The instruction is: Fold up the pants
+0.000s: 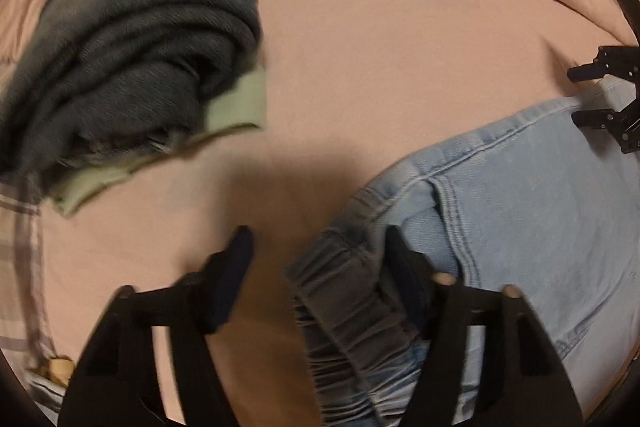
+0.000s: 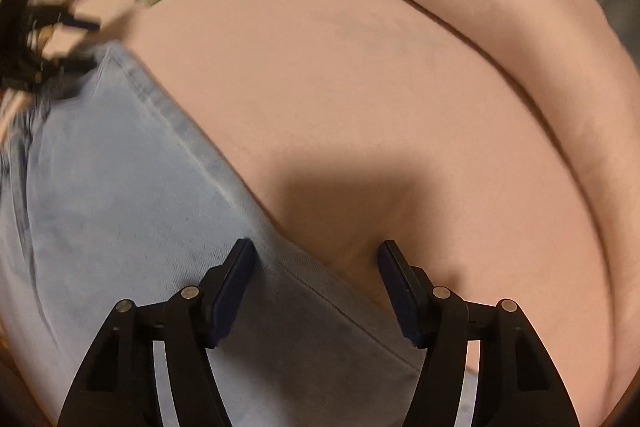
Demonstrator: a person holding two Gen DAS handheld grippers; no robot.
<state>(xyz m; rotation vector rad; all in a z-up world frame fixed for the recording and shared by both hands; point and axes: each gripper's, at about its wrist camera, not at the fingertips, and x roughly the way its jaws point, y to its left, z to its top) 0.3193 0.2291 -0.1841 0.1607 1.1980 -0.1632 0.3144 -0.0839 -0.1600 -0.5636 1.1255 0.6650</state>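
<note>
My left gripper (image 1: 318,247) hanging wide open, gripping nothing, fingers straddling gathered waistband (image 1: 344,311) of light blue pants (image 1: 540,211). My right gripper (image 2: 316,259) also gaping, holding nothing, over pants' far edge. Pants lying flat on pink bedsheet (image 1: 380,67). Dark folded jeans (image 1: 132,51) sitting well apart from pants, beyond left gripper.

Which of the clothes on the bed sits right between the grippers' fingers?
The light blue jeans; the dark grey folded garment and the pale green one under it lie farther off.
</note>
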